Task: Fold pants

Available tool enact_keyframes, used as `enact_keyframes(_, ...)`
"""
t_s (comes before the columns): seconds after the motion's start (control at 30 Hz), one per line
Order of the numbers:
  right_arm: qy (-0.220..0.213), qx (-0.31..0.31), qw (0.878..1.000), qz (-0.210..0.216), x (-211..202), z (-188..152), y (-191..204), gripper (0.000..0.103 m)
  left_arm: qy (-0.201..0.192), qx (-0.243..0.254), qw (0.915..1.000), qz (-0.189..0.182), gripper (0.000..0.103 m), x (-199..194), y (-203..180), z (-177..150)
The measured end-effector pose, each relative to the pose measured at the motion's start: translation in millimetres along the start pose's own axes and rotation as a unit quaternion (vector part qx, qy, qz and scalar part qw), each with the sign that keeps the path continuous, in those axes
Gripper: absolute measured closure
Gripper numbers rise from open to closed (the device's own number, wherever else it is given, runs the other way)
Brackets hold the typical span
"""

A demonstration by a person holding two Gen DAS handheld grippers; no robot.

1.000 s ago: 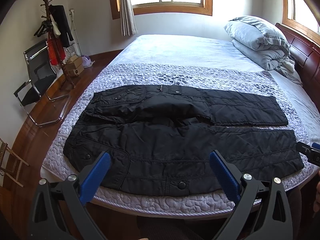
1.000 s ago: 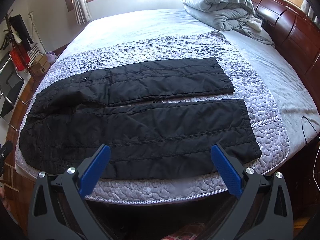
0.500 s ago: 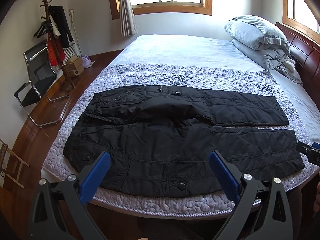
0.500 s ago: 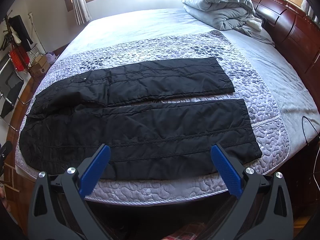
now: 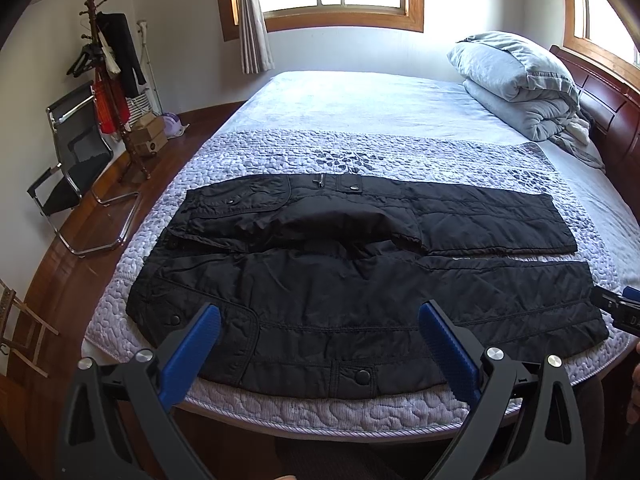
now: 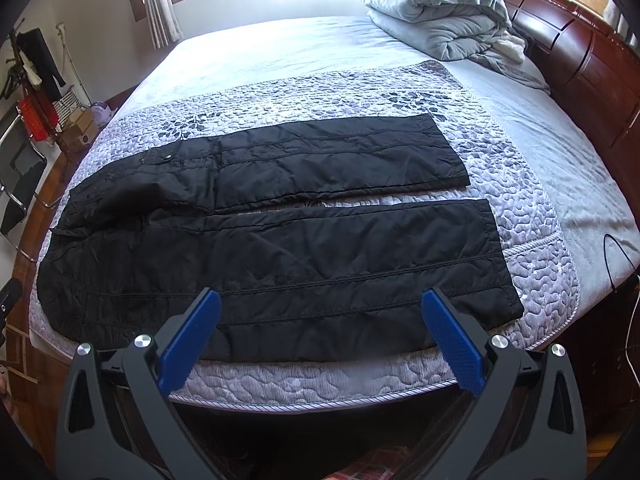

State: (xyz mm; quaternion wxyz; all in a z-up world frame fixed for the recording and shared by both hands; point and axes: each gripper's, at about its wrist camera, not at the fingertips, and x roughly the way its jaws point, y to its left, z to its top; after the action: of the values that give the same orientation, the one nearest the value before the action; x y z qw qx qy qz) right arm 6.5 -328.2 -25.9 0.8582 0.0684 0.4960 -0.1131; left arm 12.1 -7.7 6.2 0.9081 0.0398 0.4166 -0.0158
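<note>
The black pants lie spread flat across the near part of the bed, on its quilted cover, waist to the left and both legs running to the right with a narrow gap between them; this layout probably gives a straight line for laying one leg over the other. No fold shows yet. The left gripper hovers over the near waistband, its blue fingers spread wide and holding nothing, and the right gripper hovers over the near leg, equally wide and empty, which suggests each is lined up to take the near edge at its own end. The left wrist view shows the waist end: buttons, pocket flaps and a puffed-up seat, plus a chair and coat stand on the left. The right wrist view shows both hems squarely, the near leg reaching farther right, and the folded duvet by the headboard.
</note>
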Motion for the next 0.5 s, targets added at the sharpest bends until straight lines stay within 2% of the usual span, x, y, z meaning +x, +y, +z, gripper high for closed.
enact_keyframes(0.5,0.004,0.002,1.000,-0.001,4.7,-0.9,-1.2,0.002,0.003,0.001,1.0000,0.003,0.004,3.9,0.6,1.1)
